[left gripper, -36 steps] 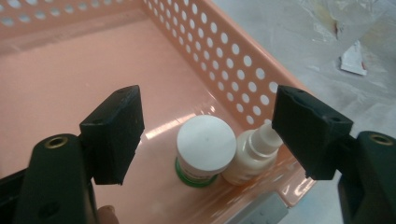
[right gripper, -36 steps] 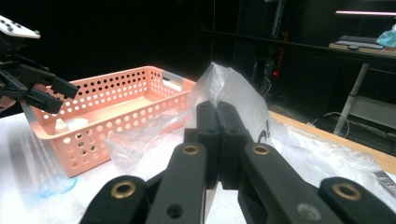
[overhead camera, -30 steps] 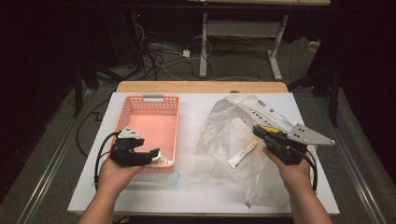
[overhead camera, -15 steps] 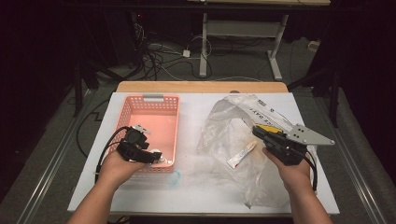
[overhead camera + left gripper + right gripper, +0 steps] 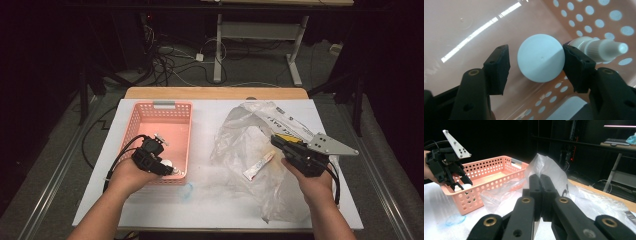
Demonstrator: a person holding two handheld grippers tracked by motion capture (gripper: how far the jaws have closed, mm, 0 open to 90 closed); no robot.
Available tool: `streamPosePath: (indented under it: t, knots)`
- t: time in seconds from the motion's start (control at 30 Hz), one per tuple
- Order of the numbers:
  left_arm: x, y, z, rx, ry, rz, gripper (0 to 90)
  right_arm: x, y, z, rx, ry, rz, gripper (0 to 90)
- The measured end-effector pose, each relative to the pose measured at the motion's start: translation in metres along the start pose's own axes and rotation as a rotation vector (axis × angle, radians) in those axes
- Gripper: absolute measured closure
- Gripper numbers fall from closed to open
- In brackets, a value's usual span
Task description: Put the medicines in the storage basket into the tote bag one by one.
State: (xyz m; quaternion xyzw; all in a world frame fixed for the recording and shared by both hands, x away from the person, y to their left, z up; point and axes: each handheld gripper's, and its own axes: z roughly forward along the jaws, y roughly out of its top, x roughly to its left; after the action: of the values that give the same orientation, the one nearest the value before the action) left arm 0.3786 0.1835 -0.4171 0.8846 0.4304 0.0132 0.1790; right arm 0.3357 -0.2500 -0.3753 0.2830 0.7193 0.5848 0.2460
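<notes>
A pink perforated basket [image 5: 162, 106] stands at the table's left. My left gripper [image 5: 167, 167] reaches into its near right corner. In the left gripper view the jaws stand open [image 5: 536, 60] around a white round object [image 5: 540, 57] on the basket floor; the right pad touches it and the left pad is apart. A white bottle with a ribbed nozzle [image 5: 599, 47] lies beside it. My right gripper [image 5: 276, 140] is over a clear plastic bag [image 5: 240, 135], its jaws shut [image 5: 540, 178] with the bag's film [image 5: 549, 167] rising from the tips. A white tube [image 5: 259, 166] lies inside the bag.
The white table top [image 5: 210, 200] has a blue smear [image 5: 185, 192] in front of the basket. A wooden strip [image 5: 215, 93] runs along the far edge. Cables and desk legs lie on the floor beyond. My left gripper [image 5: 461, 183] also appears at the basket's corner [image 5: 491, 170].
My left gripper has moved from the basket's near left edge rightward and down into its near right corner. The right gripper and the bag have stayed put.
</notes>
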Motion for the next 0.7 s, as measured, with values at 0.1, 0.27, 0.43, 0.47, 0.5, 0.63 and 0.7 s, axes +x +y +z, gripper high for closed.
streamPosePath:
  t: [0.1,0.27,0.43,0.47,0.5,0.63,0.7]
  knots:
    - [-0.0001,0.0017,0.0003,0.009,-0.005,-0.001,41.9,-0.0003,0.0,0.0,-0.002,-0.001,-0.003,90.0]
    - [0.0031,0.0038,0.001,0.019,-0.015,-0.017,42.6,-0.0005,0.0007,-0.0012,-0.006,0.0,-0.006,90.0]
    - [0.0051,0.0055,0.0043,0.027,-0.028,-0.026,44.6,-0.0004,0.0012,-0.0019,-0.007,-0.001,-0.006,90.0]
    - [0.0057,0.0059,0.0049,0.031,-0.033,-0.029,44.6,-0.0004,0.001,-0.0019,-0.006,-0.001,-0.004,90.0]
    - [0.006,0.0062,0.0052,0.032,-0.033,-0.031,44.7,-0.0003,0.0009,-0.0018,-0.007,-0.001,-0.008,90.0]
    - [0.007,0.007,0.0059,0.034,-0.04,-0.036,47.2,0.0002,0.001,-0.0023,-0.007,-0.001,-0.006,90.0]
    - [0.0074,0.0068,0.0057,0.032,-0.042,-0.037,47.6,0.0002,0.0013,-0.0028,-0.01,-0.002,-0.005,90.0]
